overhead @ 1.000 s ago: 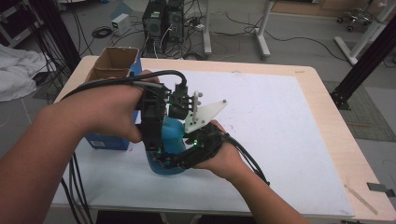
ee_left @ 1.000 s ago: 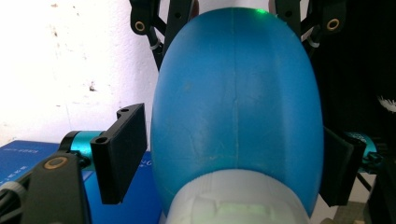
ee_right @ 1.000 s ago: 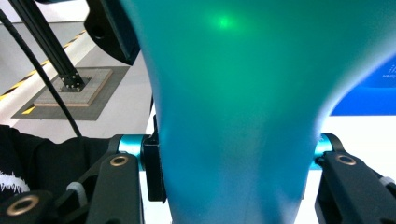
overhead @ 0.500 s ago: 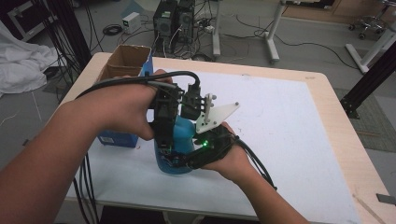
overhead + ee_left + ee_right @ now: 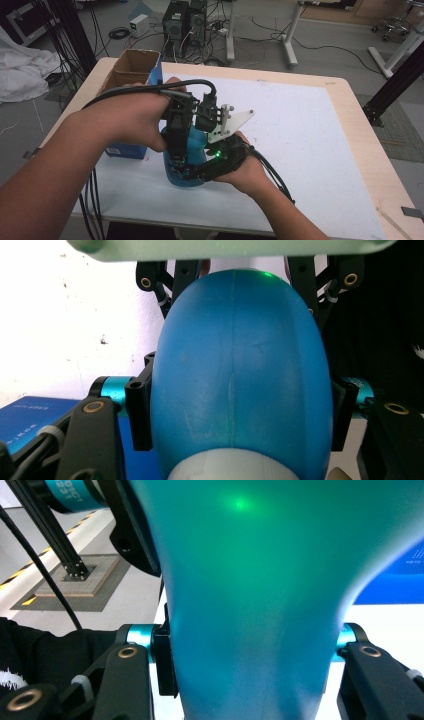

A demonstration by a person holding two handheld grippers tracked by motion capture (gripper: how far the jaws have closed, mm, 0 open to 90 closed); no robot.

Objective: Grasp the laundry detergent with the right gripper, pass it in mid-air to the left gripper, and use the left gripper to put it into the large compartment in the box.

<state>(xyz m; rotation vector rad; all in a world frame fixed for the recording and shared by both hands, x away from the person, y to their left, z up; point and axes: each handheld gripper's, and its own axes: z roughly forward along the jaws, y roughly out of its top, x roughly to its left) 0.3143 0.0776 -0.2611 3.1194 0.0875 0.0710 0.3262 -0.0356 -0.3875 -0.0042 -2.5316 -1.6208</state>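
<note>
White paper covers most of the pale wooden table (image 5: 350,150), which stands on a grey floor strewn with cables, computer towers at its far edge. From the high view, the left gripper (image 5: 176,159) comes down from above onto a blue plastic bottle (image 5: 192,150) standing near the table's front edge, the left hand (image 5: 135,117) wrapped over the gripper's body with the forearm entering from the lower left. The right gripper (image 5: 202,172) meets the bottle low down from the right, the right hand (image 5: 245,167) under it, a green light glowing on its body. A blue box (image 5: 125,150) lies just beside the bottle to the left, and an open cardboard box (image 5: 131,67) sits farther back at the left edge.

Left gripper view: the jaws have just been closing and their pads press on both flanks of the bottle (image 5: 240,375), whose white cap end lies at the bottom of the frame. The right gripper's black linkages show beyond it.

Right gripper view: its jaws are clamped against both sides of the bottle (image 5: 250,605) where it narrows. The blue box (image 5: 395,580) shows at the right behind it.
</note>
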